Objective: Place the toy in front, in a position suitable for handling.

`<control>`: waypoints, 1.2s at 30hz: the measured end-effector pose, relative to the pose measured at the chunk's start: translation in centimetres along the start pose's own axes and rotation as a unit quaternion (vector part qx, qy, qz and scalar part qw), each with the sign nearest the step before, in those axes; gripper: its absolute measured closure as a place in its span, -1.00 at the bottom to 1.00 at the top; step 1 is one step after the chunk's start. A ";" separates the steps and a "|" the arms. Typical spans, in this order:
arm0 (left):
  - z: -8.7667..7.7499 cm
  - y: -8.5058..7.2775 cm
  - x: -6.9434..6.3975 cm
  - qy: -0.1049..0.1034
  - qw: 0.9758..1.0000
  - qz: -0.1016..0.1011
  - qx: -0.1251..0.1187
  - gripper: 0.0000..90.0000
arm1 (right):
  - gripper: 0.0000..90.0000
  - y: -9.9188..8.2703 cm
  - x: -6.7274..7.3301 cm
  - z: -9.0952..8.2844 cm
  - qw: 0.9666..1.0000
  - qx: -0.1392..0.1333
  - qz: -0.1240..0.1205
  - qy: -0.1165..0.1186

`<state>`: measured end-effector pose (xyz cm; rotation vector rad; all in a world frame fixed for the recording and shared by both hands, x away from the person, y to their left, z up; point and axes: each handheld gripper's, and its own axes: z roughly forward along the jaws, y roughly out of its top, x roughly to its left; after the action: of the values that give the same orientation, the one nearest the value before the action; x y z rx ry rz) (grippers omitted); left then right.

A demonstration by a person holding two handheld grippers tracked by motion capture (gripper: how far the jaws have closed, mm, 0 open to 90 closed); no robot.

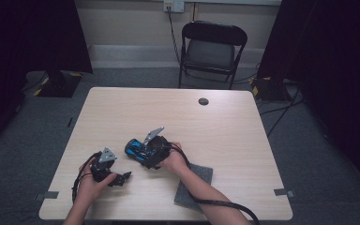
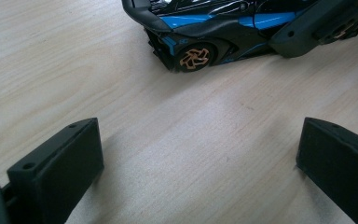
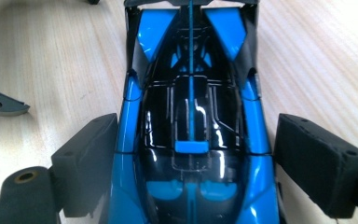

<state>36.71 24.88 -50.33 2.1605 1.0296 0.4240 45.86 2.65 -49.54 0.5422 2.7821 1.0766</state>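
Observation:
A blue and black toy car [image 1: 132, 149] with orange wheels stands on the wooden table [image 1: 178, 117], left of centre near the front. My right gripper [image 1: 143, 152] straddles it from behind. In the right gripper view its jaws press the two flanks of the car [image 3: 191, 93], so the right gripper [image 3: 196, 133] is shut on it. My left gripper [image 1: 122, 178] rests at the front left, a short way from the car. In the left gripper view the left gripper [image 2: 200, 135] is open over bare wood, and the car [image 2: 205, 28] sits beyond it on its wheels.
A grey felt pad [image 1: 194, 180] lies under the right forearm near the front edge. A round cable hole [image 1: 203, 101] sits at the table's back. A black folding chair [image 1: 213, 47] stands behind the table. Tape marks [image 1: 283, 191] are stuck at the front corners.

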 end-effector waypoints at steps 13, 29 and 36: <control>0.0 0.0 0.0 0.000 1.000 0.000 0.000 -1.00 | -0.62 -0.3 0.3 0.0 1.000 -0.008 -0.005 -0.012; 0.0 0.0 0.0 -0.001 1.000 0.001 0.000 -1.00 | -0.46 -0.3 1.0 -0.3 0.999 -0.012 0.030 -0.031; 0.0 0.0 0.0 -0.002 1.000 0.001 0.001 -1.00 | -0.46 -0.3 0.9 -0.6 0.999 -0.013 0.044 -0.029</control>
<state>36.75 24.91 -50.33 2.1635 1.0253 0.4205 44.77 2.45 -49.29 0.6863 2.7134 1.0951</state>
